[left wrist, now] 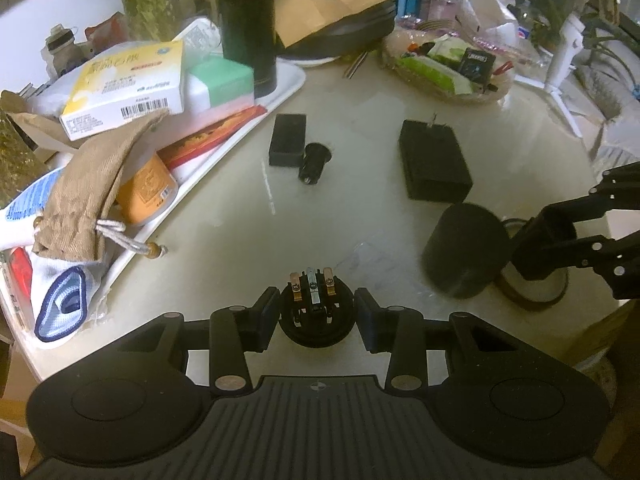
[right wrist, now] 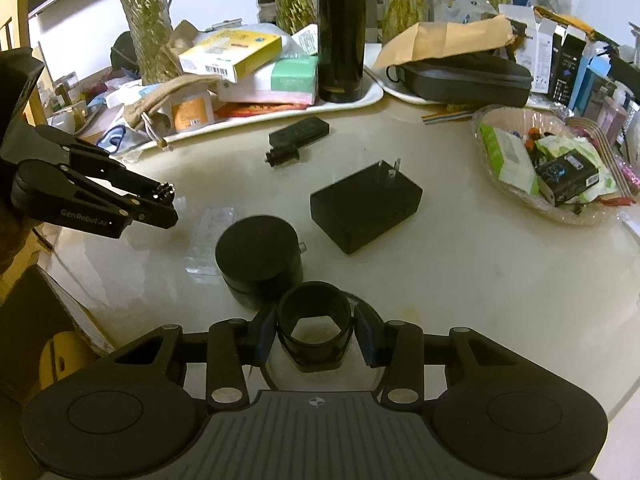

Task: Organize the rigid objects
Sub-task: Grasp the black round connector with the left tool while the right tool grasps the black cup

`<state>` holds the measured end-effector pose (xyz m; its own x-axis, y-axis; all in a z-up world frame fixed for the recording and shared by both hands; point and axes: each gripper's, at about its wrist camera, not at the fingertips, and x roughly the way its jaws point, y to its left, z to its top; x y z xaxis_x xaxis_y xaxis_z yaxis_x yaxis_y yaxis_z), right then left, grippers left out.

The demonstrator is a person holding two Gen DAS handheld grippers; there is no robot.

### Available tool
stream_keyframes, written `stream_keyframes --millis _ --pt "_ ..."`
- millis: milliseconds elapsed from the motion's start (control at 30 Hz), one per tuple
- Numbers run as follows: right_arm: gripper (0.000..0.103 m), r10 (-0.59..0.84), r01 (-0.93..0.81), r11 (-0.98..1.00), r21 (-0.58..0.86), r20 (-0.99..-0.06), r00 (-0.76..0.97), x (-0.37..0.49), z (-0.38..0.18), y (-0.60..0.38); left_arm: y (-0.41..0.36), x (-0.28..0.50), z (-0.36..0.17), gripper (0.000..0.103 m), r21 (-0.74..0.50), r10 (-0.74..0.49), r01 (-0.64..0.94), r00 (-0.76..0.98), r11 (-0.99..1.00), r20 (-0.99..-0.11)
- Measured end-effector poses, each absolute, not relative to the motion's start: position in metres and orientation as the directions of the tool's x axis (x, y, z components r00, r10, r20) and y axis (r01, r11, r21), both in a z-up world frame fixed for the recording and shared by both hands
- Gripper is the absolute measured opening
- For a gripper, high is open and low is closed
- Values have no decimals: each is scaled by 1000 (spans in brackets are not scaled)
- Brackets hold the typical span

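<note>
- Your left tool [left wrist: 316,314] has its pads pressed on a small round black connector [left wrist: 316,312] with metal contacts on top; it sits between the fingers, low over the worktop [left wrist: 320,208].
- Your right tool [right wrist: 315,334] pinches a black ring with a hexagonal opening [right wrist: 315,330], its pads against both sides of the ring.
- Just ahead and left of your right tool stands a black cylinder [right wrist: 258,260], touching or nearly touching the ring; you cannot tell which.
- Ahead of that cylinder, a black power adapter [right wrist: 366,210] lies flat with its two prongs turned up.
- Farther ahead lie a slim black box [right wrist: 300,132] and a small black plug [right wrist: 282,156], just beside each other.
- Beyond them, a white tray [right wrist: 372,94] carries boxes, a cloth pouch [right wrist: 172,94] and a tall dark bottle [right wrist: 342,32].
- To the far right of your right tool, a clear bowl [right wrist: 516,196] holds packets.
</note>
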<state>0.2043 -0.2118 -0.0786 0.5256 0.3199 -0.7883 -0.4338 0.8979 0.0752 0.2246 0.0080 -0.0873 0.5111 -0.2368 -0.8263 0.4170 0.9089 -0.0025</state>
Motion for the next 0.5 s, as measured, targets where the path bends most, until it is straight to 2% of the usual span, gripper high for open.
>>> stream_keyframes --millis 233,500 --pt "45 304 -417 907 64 -784 541 200 -59 -211 3 217 -69 40 -32 -254 404 511 914 -821" --pt "45 309 -405 911 85 -789 531 190 -47 -211 -3 205 -48 40 -19 -205 342 515 939 -833"
